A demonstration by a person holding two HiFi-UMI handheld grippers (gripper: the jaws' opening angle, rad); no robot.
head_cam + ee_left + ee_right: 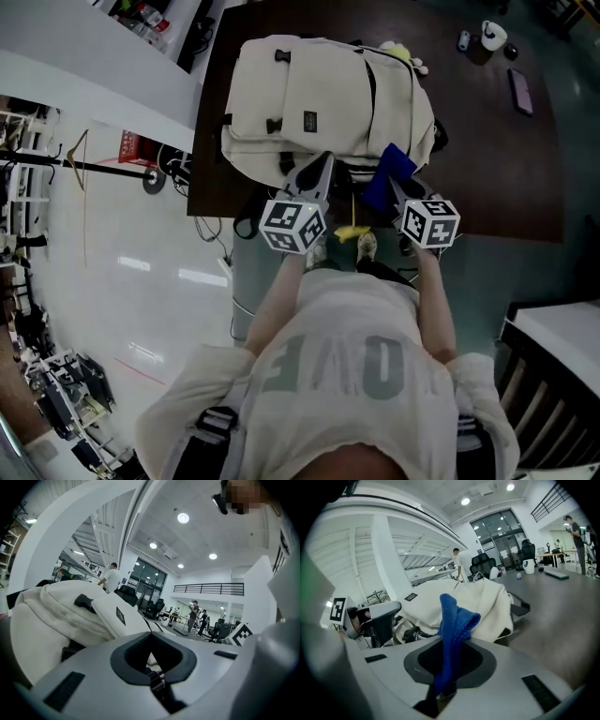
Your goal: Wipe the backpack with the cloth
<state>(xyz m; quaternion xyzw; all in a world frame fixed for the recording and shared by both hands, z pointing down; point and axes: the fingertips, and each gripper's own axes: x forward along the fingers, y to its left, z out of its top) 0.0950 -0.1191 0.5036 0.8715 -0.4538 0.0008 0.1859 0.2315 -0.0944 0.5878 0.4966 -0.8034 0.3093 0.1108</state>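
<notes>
Beside the backpack (319,98), the right tool (440,688) clamps the cloth (453,620).

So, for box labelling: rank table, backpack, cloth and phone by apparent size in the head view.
table
backpack
cloth
phone
Cloth may be nearer the camera, so the last pair is unsure.

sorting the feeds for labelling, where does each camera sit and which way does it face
Head view: on the person's head, facing steeply down at the backpack on the dark table; shows shirt, forearms, left hand-held gripper and right hand-held gripper.
Left gripper view: rides the left hand-held gripper, facing along its shut jaws at the backpack.
Right gripper view: rides the right hand-held gripper, facing along jaws shut on the blue cloth, backpack behind.
Shared: both gripper views show the backpack.
</notes>
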